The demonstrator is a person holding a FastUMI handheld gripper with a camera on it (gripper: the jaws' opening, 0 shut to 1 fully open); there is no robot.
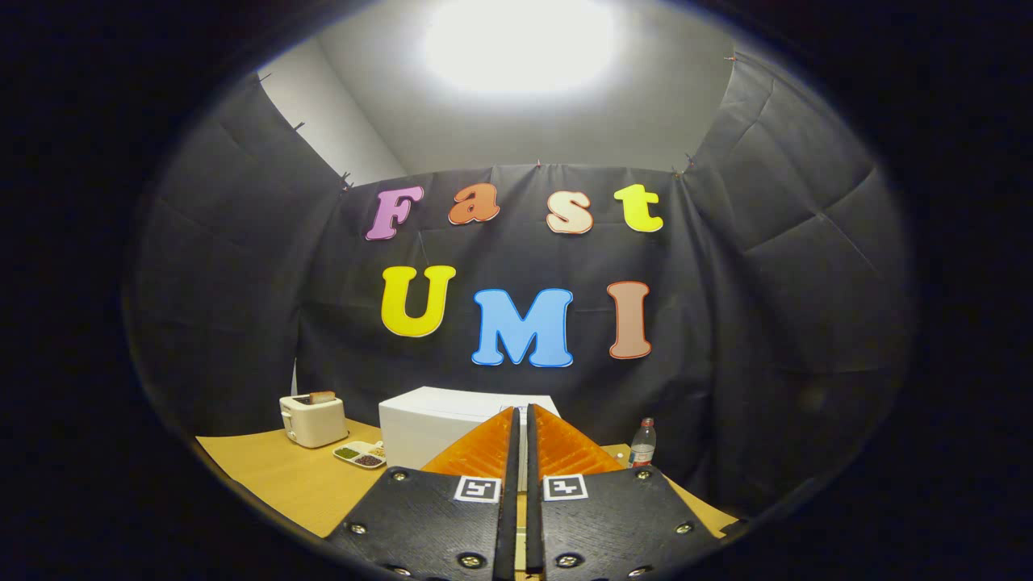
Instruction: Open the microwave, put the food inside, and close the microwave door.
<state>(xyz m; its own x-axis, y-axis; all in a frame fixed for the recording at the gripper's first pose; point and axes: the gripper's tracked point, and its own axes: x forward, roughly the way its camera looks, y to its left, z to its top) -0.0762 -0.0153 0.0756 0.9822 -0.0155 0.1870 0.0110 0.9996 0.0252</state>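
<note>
— White microwave (436,424) sits on the wooden surface (274,476), just beyond my tongs (521,413). Its door looks closed from here.

— And your tongs?

— Clenched together with nothing between the fingers, tips pointing at the microwave's top edge.

— Where's the food?

— A small divided dish of food (360,455) lies on the surface just left of the microwave, between it and a white toaster (313,420) with a slice of bread poking out. A plastic water bottle (642,444) stands to the right.
</note>
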